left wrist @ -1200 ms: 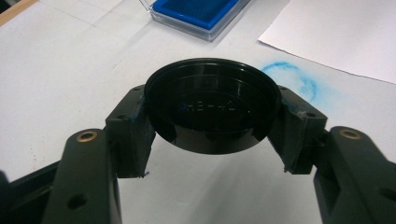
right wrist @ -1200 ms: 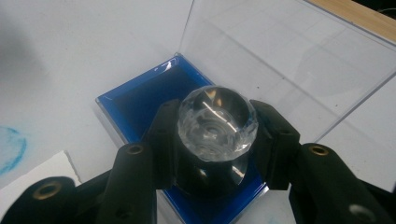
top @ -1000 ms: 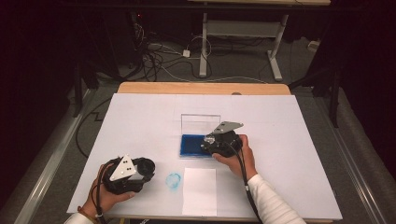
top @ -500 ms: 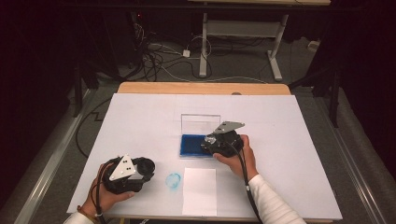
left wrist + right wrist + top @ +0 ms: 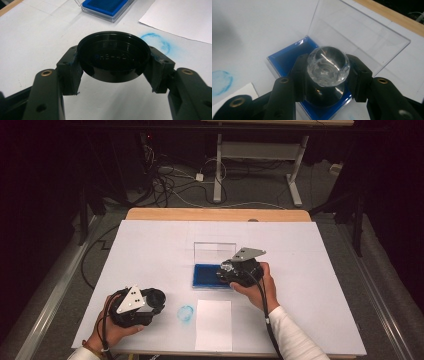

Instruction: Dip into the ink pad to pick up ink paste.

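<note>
My right tool (image 5: 328, 75) gripped a clear-knobbed stamp (image 5: 328, 66) over the blue ink pad (image 5: 284, 58). Left tool (image 5: 113, 72) clamped its round black cap (image 5: 113, 56).

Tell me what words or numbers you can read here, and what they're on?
Only one text shows, and it is too faint to read: raised characters inside the black round cap held in the left gripper.
The blue ink pad, the clear-knobbed stamp and the paper sheet carry no words.

The right hand-held gripper (image 5: 226, 270) hovers over the blue ink pad (image 5: 206, 276).
</note>
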The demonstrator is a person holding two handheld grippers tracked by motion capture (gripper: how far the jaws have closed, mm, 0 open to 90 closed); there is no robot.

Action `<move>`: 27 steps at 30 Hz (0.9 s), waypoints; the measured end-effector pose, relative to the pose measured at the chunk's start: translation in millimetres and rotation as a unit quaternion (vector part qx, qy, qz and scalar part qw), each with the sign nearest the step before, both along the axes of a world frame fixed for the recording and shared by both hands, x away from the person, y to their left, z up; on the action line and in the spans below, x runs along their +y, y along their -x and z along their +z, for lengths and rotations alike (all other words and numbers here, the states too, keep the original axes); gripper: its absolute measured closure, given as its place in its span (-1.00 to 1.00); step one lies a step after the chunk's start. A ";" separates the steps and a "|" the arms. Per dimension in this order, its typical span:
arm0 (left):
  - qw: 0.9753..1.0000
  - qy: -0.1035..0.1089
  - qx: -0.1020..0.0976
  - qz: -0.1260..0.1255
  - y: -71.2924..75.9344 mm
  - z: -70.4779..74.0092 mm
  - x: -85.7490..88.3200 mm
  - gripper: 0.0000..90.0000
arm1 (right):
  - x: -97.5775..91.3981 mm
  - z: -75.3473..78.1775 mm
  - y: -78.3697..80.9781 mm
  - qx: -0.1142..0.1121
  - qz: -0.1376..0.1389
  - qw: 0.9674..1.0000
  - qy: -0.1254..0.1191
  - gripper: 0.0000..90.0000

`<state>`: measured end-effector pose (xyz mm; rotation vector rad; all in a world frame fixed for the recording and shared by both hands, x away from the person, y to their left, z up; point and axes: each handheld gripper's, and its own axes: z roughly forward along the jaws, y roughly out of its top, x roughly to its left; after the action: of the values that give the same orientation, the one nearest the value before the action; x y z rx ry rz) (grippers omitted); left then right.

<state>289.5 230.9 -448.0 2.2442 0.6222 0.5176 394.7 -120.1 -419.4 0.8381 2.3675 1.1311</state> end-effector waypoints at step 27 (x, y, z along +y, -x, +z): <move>1.000 0.006 0.001 -0.003 -3.5 0.2 0.6 -0.18 | -10.9 37.1 25.8 -0.041 0.029 0.999 -0.003 0.27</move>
<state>293.0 231.5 -447.8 2.2359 0.6173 0.5071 368.9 -131.0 -382.3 0.7158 2.3350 1.1736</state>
